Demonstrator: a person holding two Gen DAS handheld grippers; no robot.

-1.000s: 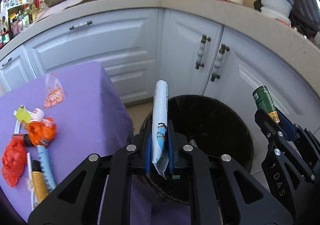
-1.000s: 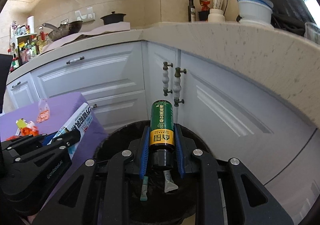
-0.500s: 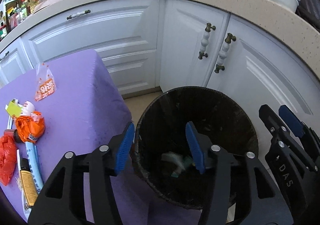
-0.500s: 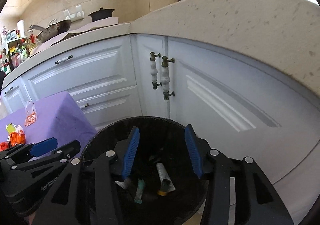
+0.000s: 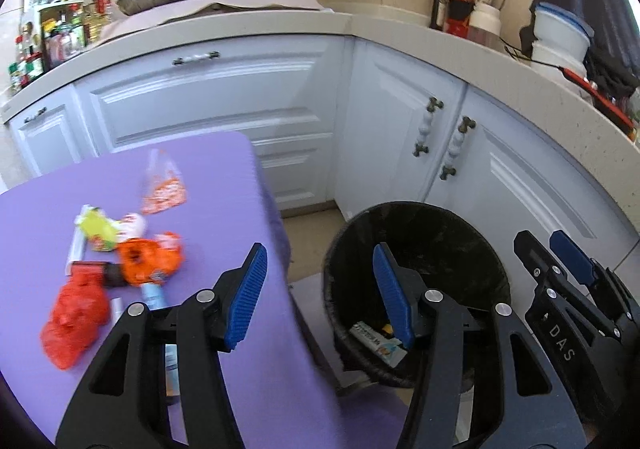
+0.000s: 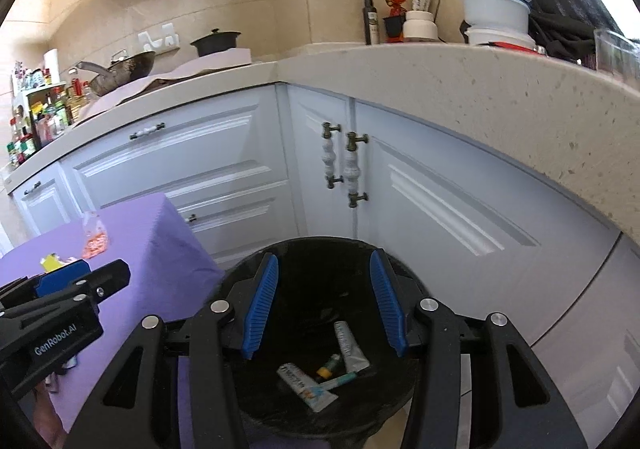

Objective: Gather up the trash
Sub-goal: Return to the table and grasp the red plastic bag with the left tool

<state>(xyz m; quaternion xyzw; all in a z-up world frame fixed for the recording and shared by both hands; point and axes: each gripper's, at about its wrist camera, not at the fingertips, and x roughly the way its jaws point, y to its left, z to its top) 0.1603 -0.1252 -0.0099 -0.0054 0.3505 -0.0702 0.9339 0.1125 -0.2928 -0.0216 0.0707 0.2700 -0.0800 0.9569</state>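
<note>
A black round trash bin [image 5: 416, 233] stands on the floor by the white cabinets; it also shows in the right wrist view [image 6: 316, 249]. Several tubes [image 6: 308, 387] lie at its bottom. My left gripper [image 5: 320, 289] is open and empty, between the purple table's edge and the bin. My right gripper [image 6: 324, 305] is open and empty above the bin, and shows at the right of the left wrist view [image 5: 560, 261]. On the purple table [image 5: 224, 177] lie a red bag [image 5: 76, 325], an orange wrapper [image 5: 148, 261], a yellow-green packet [image 5: 98, 229] and a clear orange-printed packet [image 5: 162, 185].
White corner cabinets [image 6: 420, 185] with knobbed handles [image 5: 452, 149] stand behind the bin. The countertop [image 6: 440, 69] above holds pots, bottles and white tubs. A strip of tan floor [image 5: 312, 229] lies between table and bin.
Both grippers opened and dropped their loads, the white tube and the green tube, into the bin. The left gripper has since swung left toward the table.
</note>
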